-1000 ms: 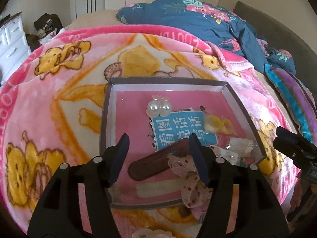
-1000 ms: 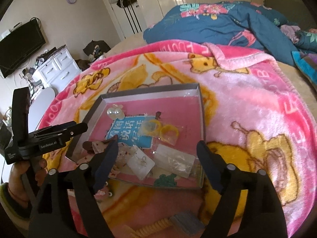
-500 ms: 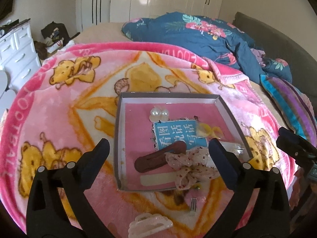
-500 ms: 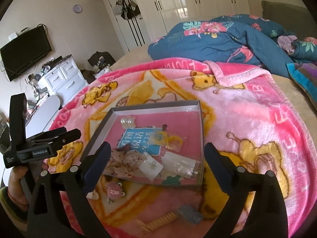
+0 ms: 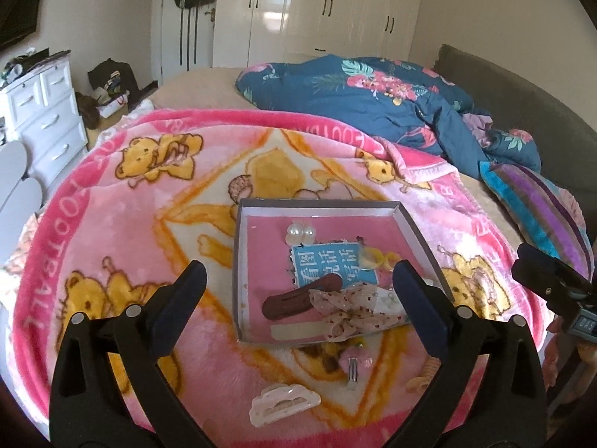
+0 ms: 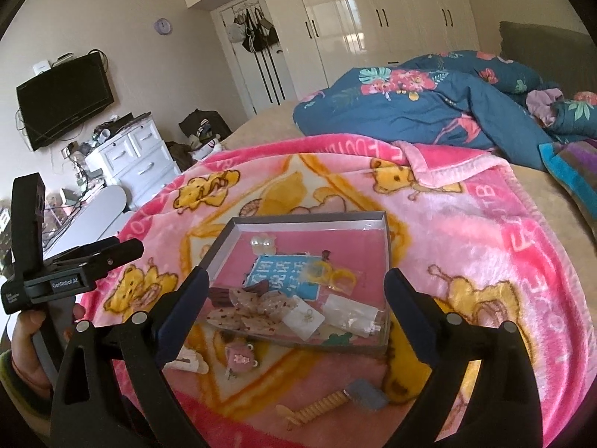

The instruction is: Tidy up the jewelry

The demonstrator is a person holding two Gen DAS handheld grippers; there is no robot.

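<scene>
A shallow grey box point(image 5: 321, 204) point(image 6: 306, 219) with a pink floor lies on the pink bear blanket point(image 5: 112, 224). It holds pearl earrings point(image 5: 300, 232), a blue card point(image 5: 328, 263), yellow rings point(image 5: 377, 259), a brown hair clip point(image 5: 300, 296), a dotted bow point(image 5: 349, 311) and clear packets point(image 6: 350, 315). Outside its near edge lie a white claw clip point(image 5: 283, 403), a pink clip point(image 5: 354, 360) and a yellow comb point(image 6: 321, 407). My left gripper point(image 5: 298, 310) is open and empty, held above the box's near side. My right gripper point(image 6: 294, 313) is open and empty, back from the box.
A crumpled blue floral duvet point(image 5: 373, 100) lies beyond the blanket, with a striped cushion point(image 5: 537, 201) to the right. A white drawer unit point(image 5: 41, 112) and a wall television point(image 6: 63, 100) stand at the left. Wardrobes point(image 5: 317, 11) line the back wall.
Both grippers have pulled back and up from the box, which now looks smaller. The left gripper's jaws have opened wide; the brown clip stays in the box.
</scene>
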